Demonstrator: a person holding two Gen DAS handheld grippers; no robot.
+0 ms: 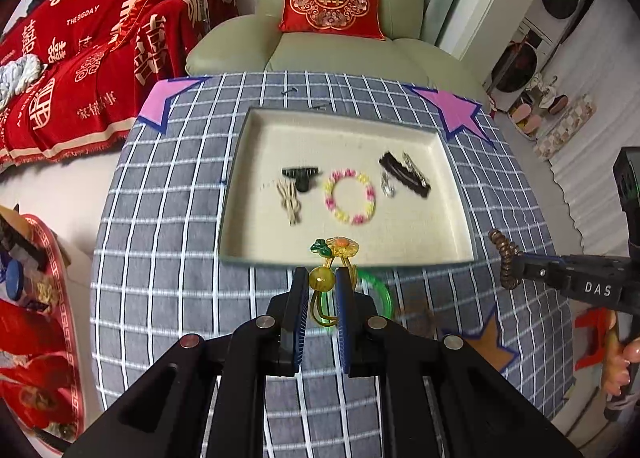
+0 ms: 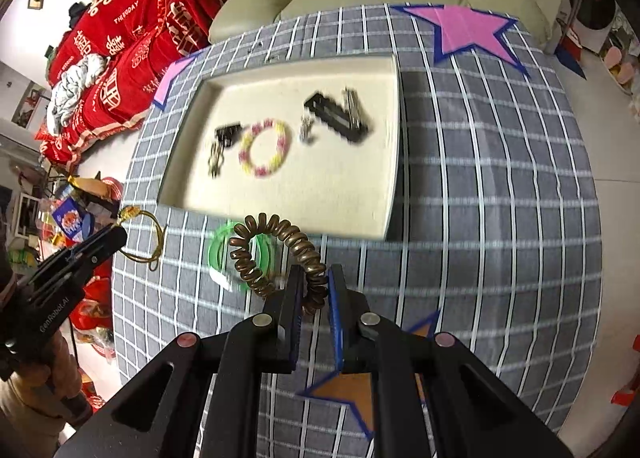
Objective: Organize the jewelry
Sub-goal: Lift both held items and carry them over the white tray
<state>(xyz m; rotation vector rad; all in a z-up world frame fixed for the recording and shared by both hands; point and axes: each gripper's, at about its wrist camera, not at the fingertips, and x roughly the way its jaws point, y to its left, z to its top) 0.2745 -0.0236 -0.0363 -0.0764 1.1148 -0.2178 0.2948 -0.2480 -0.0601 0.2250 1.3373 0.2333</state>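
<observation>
Grey checked tablecloth (image 1: 168, 242) fronts a pale armchair (image 1: 344, 53); left fingers (image 1: 298, 290) pinch yellow jewelry (image 1: 322, 278), right fingers (image 2: 336, 290) a coil tie (image 2: 276, 254).

**Pretty clearly someone's living room, dressed up for a wedding**

Home setting for sure. At 12 o'clock in the left wrist view there's a pale green armchair (image 1: 344, 37) with a red embroidered cushion (image 1: 331, 0) on it. Over at 10 o'clock, a couch draped in red throws (image 1: 100, 57) printed with "HAPPY WEDDING" and "THE BIG DAY". Slippers (image 1: 528, 119) sit on the floor at 2 o'clock. In the middle, a table under a grey checked cloth (image 1: 160, 258) with paper stars (image 1: 456, 107) stuck on. Down at 8 o'clock, more red festive clutter (image 1: 36, 298).
</observation>
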